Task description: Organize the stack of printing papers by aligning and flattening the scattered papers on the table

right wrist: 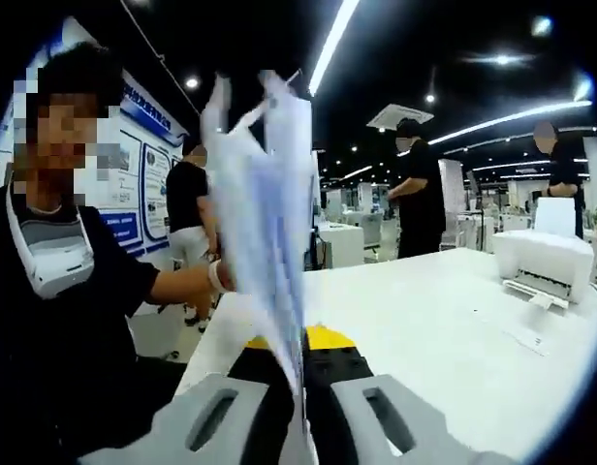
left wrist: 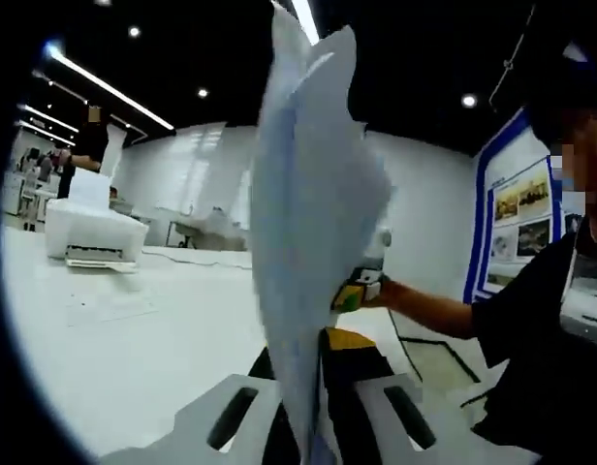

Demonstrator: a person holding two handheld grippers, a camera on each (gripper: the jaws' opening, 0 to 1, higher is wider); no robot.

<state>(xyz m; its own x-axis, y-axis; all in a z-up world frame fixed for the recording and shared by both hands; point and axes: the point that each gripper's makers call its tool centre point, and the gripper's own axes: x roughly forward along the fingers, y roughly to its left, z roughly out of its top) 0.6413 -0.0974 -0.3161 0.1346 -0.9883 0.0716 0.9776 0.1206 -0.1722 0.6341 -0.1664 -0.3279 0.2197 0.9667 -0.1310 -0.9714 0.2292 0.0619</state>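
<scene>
No legible text. Wall boards (left wrist: 519, 208) (right wrist: 148, 174) carry photos and lines of print, too blurred to read. Papers (left wrist: 313, 223) (right wrist: 265, 223) look blank; printer (right wrist: 543, 254) shows no readable brand.

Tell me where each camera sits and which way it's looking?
Left gripper view: rides the left gripper, facing the held paper stack and a printer; the person's arm shows at right.
Right gripper view: rides the right gripper, facing the same stack; the person's torso shows at left.
Shared: papers, white table, printer.

The white printing papers (left wrist: 313, 223) stand upright on edge, sheets loosely fanned, above the table (left wrist: 134, 358).
</scene>
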